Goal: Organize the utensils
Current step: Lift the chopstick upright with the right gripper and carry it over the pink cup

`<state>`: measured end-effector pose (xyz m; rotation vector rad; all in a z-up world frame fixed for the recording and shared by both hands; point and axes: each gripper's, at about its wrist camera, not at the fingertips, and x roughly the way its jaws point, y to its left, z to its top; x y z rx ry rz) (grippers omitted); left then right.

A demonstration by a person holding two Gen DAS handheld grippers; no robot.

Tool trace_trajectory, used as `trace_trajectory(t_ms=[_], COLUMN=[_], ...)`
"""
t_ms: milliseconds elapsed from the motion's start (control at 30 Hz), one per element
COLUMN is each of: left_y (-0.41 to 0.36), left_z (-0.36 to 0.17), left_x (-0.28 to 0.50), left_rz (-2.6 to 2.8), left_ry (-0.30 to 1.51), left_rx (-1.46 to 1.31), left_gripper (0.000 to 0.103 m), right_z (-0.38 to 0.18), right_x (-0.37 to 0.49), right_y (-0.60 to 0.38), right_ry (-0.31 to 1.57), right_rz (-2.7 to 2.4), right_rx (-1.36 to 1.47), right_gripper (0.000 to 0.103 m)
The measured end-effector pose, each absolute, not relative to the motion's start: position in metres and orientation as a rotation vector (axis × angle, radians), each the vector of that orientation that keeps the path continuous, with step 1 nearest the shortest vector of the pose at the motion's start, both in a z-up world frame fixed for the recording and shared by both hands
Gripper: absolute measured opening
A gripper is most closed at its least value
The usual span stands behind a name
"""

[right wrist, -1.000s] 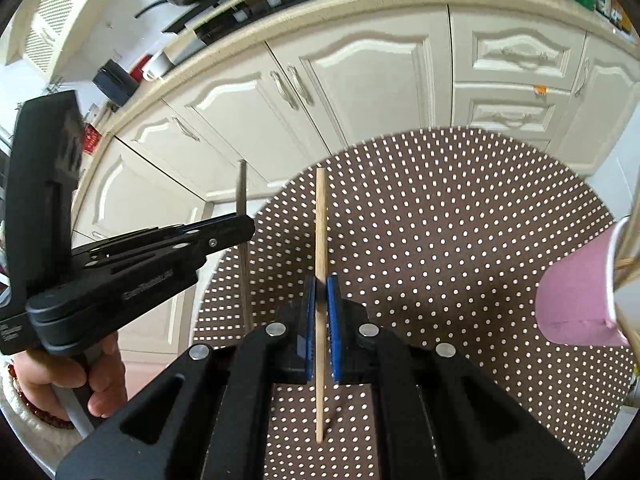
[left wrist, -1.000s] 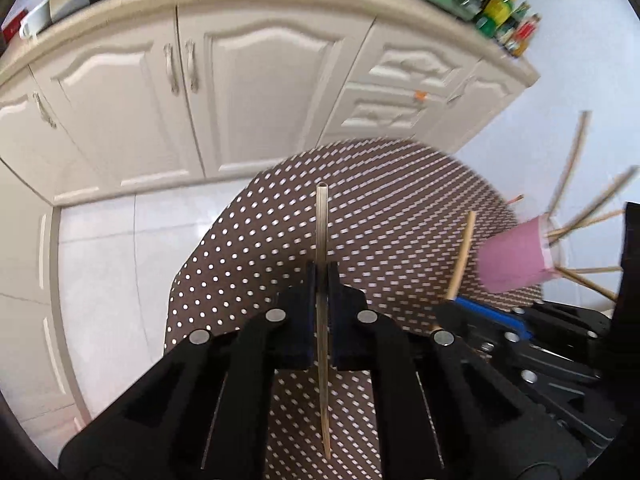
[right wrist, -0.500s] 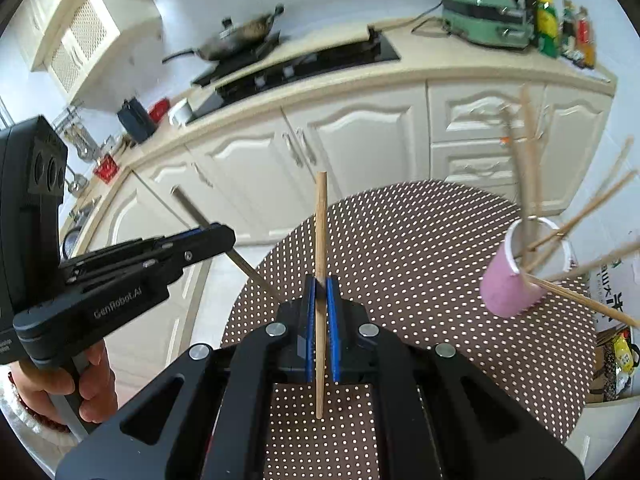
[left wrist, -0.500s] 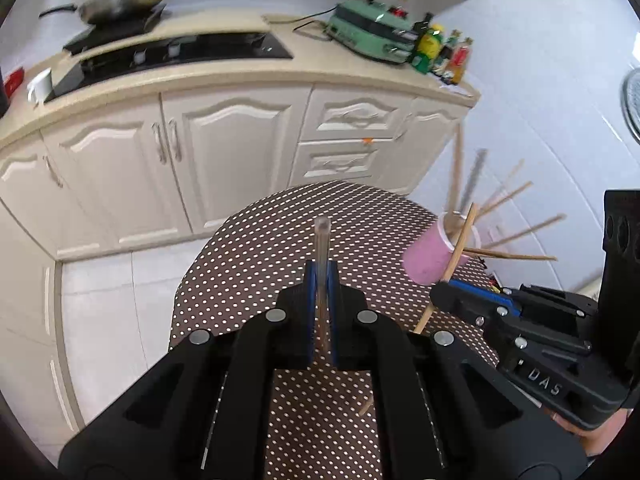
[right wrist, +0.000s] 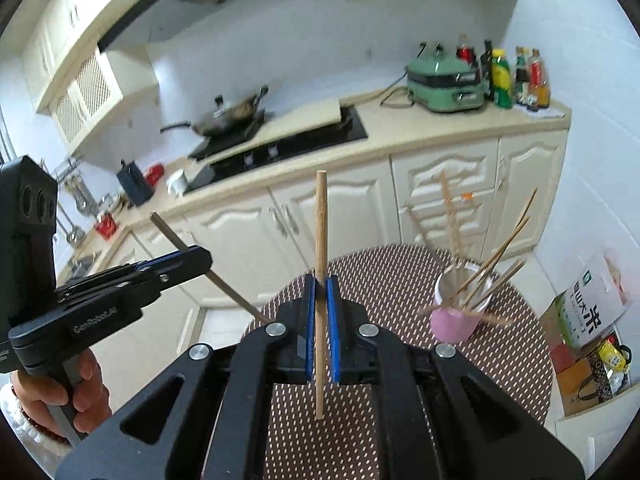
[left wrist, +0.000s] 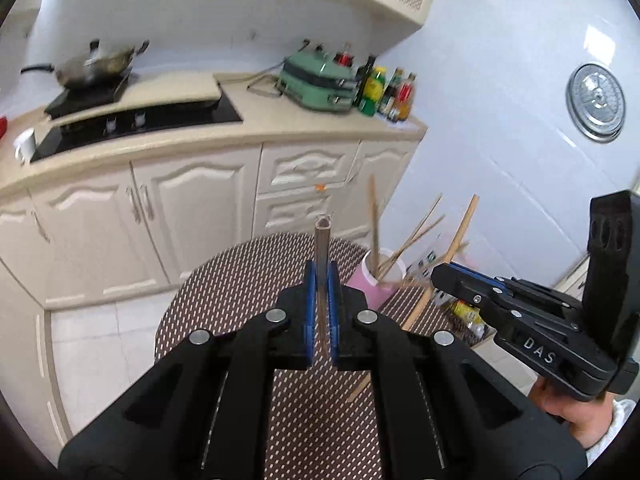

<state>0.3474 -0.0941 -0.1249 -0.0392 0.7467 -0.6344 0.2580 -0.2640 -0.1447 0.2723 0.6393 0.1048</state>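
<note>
Two chopsticks are clamped, one in each of your grippers. Your right gripper [right wrist: 320,332] pinches a pale wooden chopstick [right wrist: 320,240] upright along its fingers; your left gripper [left wrist: 320,312] is closed on a dark grey chopstick [left wrist: 321,248] pointing up and forward. Both hang above the brown dotted round table [right wrist: 400,272]. Ahead right stands a pink cup [right wrist: 456,322] bristling with splayed wooden sticks [right wrist: 496,256].

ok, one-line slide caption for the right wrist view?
Right tongs clamp a wooden chopstick above the dotted table, pink cup of chopsticks ahead.
</note>
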Motion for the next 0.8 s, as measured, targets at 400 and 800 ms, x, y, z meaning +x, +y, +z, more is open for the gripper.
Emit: trace_trajectory(t_ms=[400, 800], left_y=[-0.154, -0.219], left_z=[-0.074, -0.094], left_x=[0.367, 0.396], left_rz=[-0.704, -0.730], left_ry=[0.626, 0.659], left_rx=[-0.070, -0.025], left_gripper=[0.006, 0.006], right_z=[-0.093, -0.096], right_x=[0.257, 0.260], right_y=[-0.336, -0.395], right_ry=[0.479, 0.419], right_rz=[0.034, -0.094], right_rx=[0.319, 0.355], right_gripper=[0.005, 0.005])
